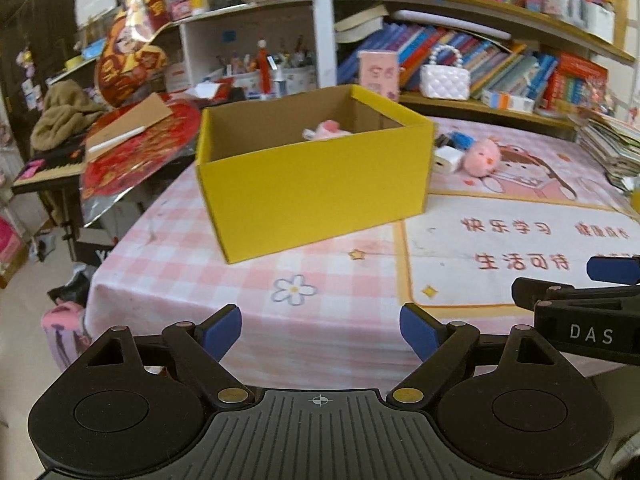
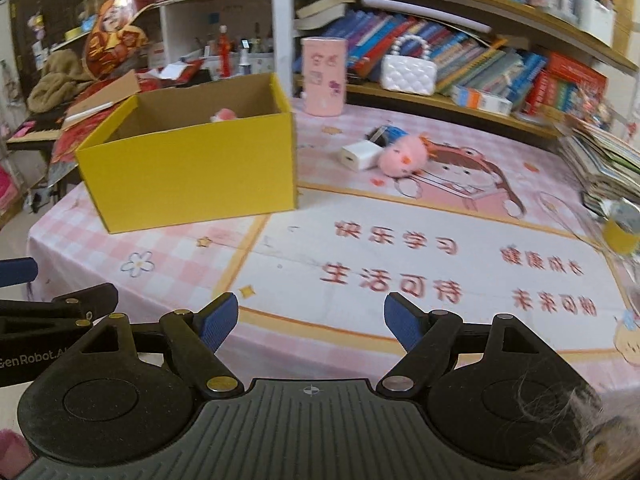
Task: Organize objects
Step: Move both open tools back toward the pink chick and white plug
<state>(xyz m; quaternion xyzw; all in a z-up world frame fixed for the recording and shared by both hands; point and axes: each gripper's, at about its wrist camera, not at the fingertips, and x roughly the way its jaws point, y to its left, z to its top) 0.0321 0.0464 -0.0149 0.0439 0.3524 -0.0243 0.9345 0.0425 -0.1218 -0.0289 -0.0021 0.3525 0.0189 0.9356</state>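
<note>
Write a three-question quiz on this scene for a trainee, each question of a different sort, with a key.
1. True or false: the yellow box has nothing in it.
2. What lies touching the pink plush chick on the table? A) white charger B) a spoon C) a red mug
3. Fill in: both the left gripper and the right gripper are ___.

Key:
1. False; a pink toy shows inside.
2. A, the white charger.
3. Open, holding nothing.
</note>
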